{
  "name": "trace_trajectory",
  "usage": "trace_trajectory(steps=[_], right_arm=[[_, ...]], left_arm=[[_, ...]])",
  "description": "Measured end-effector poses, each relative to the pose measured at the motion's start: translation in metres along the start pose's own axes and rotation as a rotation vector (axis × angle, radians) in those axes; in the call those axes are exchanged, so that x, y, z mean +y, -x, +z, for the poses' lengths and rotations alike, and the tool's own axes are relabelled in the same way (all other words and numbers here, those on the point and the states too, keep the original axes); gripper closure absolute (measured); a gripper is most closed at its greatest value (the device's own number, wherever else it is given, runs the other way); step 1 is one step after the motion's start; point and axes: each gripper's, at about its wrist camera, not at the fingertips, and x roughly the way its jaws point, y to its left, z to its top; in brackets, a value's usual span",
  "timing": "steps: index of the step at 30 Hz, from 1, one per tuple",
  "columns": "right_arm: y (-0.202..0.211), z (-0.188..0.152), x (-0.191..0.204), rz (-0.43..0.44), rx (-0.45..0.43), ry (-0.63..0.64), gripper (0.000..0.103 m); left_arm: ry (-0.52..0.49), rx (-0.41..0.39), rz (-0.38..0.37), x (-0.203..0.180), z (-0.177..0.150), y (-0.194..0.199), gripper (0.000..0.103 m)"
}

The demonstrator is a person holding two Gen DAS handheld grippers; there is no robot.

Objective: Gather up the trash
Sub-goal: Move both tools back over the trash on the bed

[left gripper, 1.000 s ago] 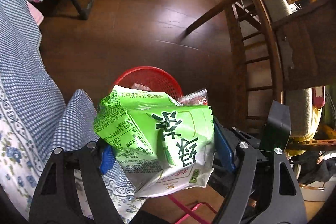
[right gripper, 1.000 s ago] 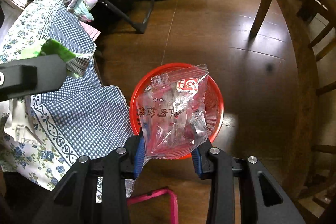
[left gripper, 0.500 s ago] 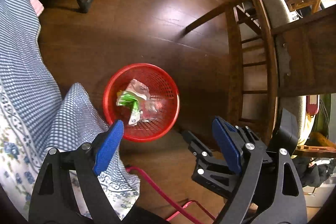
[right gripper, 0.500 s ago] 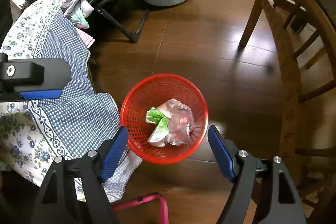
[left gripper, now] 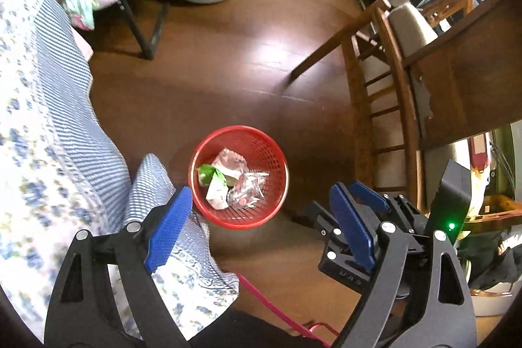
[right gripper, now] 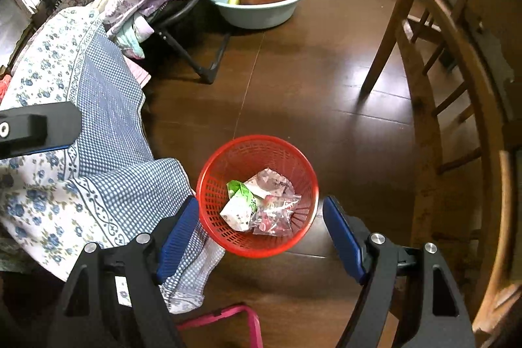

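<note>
Left tool [left gripper: 257, 224] and right tool [right gripper: 261, 230], both pointing steeply down at the floor [right gripper: 326, 93], each with its blue pads spread wide and nothing between or against them. The jaws of both have just been opening, those of the right tool by much the more. The trash lies in the red basket [right gripper: 208, 185] on the floor under the tools: a green-and-white carton [right gripper: 239, 204] beside a clear snack wrapper [right gripper: 275, 216], touching one another. The basket's left rim stands just beside the hanging edge of a blue checked cloth [right gripper: 124, 185]; a pink metal frame [right gripper: 228, 315] crosses the floor nearer the cameras. To the right rises a wooden chair [right gripper: 434, 106], well apart from the basket. Bare dark floor lies open beyond the basket, as far as a pale basin [right gripper: 261, 12] holding a brown pan and the black legs of a folding rack [right gripper: 202, 64].
</note>
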Motion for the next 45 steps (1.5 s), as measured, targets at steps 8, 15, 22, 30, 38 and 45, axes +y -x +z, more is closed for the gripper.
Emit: trace_trajectory(steps=[8, 15, 22, 30, 38, 45], right_arm=[[0.036, 0.011, 0.028, -0.026, -0.085, 0.029, 0.026], [0.068, 0.039, 0.082, 0.004, -0.185, 0.084, 0.024], [0.096, 0.066, 0.161, 0.059, -0.279, 0.152, 0.018], [0.098, 0.072, 0.241, 0.117, -0.295, 0.205, 0.011], [0.088, 0.058, 0.302, 0.155, -0.273, 0.321, 0.011], [0.093, 0.053, 0.349, 0.208, -0.291, 0.409, 0.011]], left_arm=[[0.038, -0.143, -0.001, 0.021, -0.001, 0.064, 0.019], [0.107, -0.242, 0.068, 0.065, -0.008, 0.115, 0.019], [0.202, -0.336, 0.132, 0.114, -0.019, 0.161, 0.019], [0.352, -0.427, 0.193, 0.172, -0.036, 0.208, 0.015], [0.479, -0.507, 0.185, 0.226, -0.067, 0.253, 0.012], [0.618, -0.538, 0.253, 0.282, -0.101, 0.278, 0.011]])
